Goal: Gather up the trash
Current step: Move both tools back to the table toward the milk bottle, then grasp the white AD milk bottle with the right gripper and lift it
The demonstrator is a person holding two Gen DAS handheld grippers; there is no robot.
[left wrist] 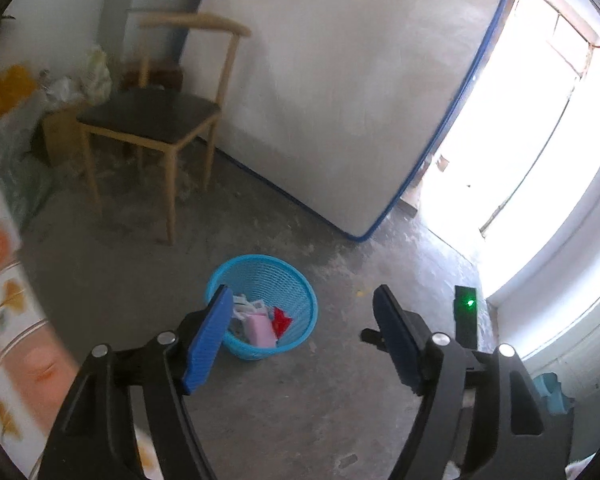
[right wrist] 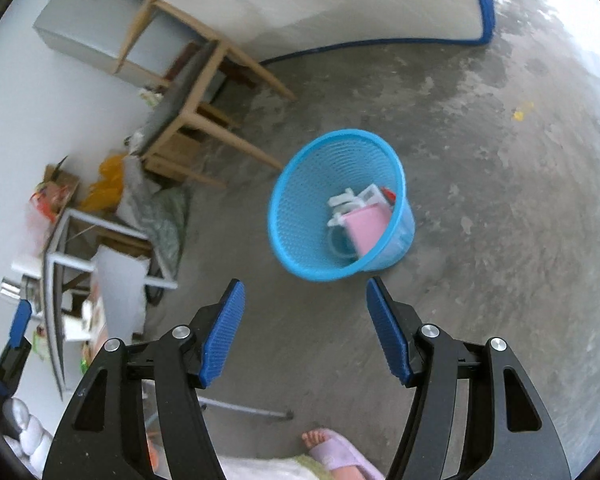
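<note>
On the concrete floor [right wrist: 480,240], near the room's middle, a blue mesh wastebasket [right wrist: 300,216] stood upright. Inside it lay a pink flat packet [right wrist: 370,226], white plastic pieces [right wrist: 346,200] and a red scrap [left wrist: 281,319], the last seen best from the left wrist view. Basket well apart from the wooden chair [left wrist: 152,120] behind it. A white mattress with blue piping [left wrist: 340,100] leaned upright against the wall, just beside the chair.

Left gripper [left wrist: 302,316] hung above the floor, pointed downward; blue pads spread wide, nothing between them. In its view the left pad overlapped the basket's near rim, but contact could not be judged; likely only in front of it.

Right gripper [right wrist: 304,304] likewise pointed down at the floor, just short of the basket. Pads spread apart, empty; bare concrete showed in the gap.

A small yellow speck [right wrist: 523,111] lay on the floor beyond the basket, too small to identify. A black device with a green light [left wrist: 466,316] stood near the bright doorway [left wrist: 520,120].

Left of the chair: yellow bags [left wrist: 4,88], a cardboard box [left wrist: 60,132], piled clutter. A white metal frame [right wrist: 80,240] stood near the wall.

At the lower edge of the right wrist view, a foot in a lilac slipper [right wrist: 340,454] rested on the floor.
</note>
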